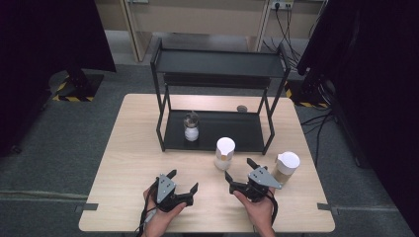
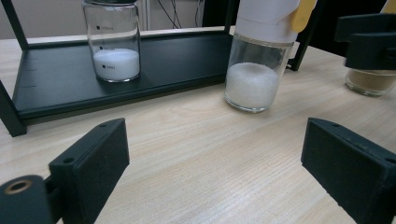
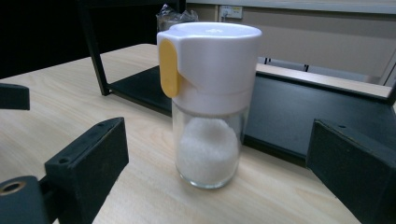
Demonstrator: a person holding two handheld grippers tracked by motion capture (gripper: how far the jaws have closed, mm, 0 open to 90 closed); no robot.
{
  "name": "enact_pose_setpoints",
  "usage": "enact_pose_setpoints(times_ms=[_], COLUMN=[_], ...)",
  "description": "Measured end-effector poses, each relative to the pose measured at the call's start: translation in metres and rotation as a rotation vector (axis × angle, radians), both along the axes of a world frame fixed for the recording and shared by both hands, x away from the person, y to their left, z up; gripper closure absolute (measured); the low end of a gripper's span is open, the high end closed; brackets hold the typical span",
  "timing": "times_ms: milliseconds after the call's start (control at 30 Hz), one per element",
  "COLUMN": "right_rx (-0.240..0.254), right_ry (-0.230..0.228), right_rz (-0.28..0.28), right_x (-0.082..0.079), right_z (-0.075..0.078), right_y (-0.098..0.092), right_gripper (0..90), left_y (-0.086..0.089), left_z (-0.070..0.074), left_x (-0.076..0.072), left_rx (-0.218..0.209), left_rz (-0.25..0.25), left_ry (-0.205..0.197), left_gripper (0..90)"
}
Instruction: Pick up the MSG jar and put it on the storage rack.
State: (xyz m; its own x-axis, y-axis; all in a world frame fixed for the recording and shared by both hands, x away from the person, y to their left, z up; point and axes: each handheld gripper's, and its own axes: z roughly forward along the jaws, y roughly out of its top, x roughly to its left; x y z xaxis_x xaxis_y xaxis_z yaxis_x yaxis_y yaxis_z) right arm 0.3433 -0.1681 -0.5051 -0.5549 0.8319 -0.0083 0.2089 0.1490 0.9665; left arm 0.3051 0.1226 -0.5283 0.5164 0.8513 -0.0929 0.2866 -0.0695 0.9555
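Note:
A glass shaker (image 1: pixel 224 153) with a white cap, a yellow tab and white grains stands on the table just in front of the black rack. My right gripper (image 1: pixel 238 168) is open right beside it, pointing at it. In the right gripper view the shaker (image 3: pixel 208 107) stands ahead of the right gripper (image 3: pixel 215 158), and neither pad touches it. My left gripper (image 1: pixel 184 179) is open over bare wood to the left, with nothing in it. In the left gripper view the shaker (image 2: pixel 259 60) stands well beyond the left gripper (image 2: pixel 215 154).
A black two-tier rack (image 1: pixel 217 131) stands mid-table, with a glass jar of white powder (image 1: pixel 191 129) on its lower shelf (image 2: pixel 177 56). A white-capped jar of brown powder (image 1: pixel 285 167) stands to the right of my right hand. A small round thing (image 1: pixel 242 108) lies behind the rack.

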Motion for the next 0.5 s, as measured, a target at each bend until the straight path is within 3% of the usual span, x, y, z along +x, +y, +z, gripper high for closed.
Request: enact_pose_setpoints(times_ms=[500], right_rx=[-0.015], right_ry=[0.029], right_rz=[-0.005], right_x=[0.037], right_z=[-0.006], right_y=[0.023], right_gripper=[12.6], left_y=[-0.001], left_z=[0.000], left_x=[-0.001], left_rx=[0.010], left_rz=[-0.005], left_ry=[-0.005], left_gripper=[7.4])
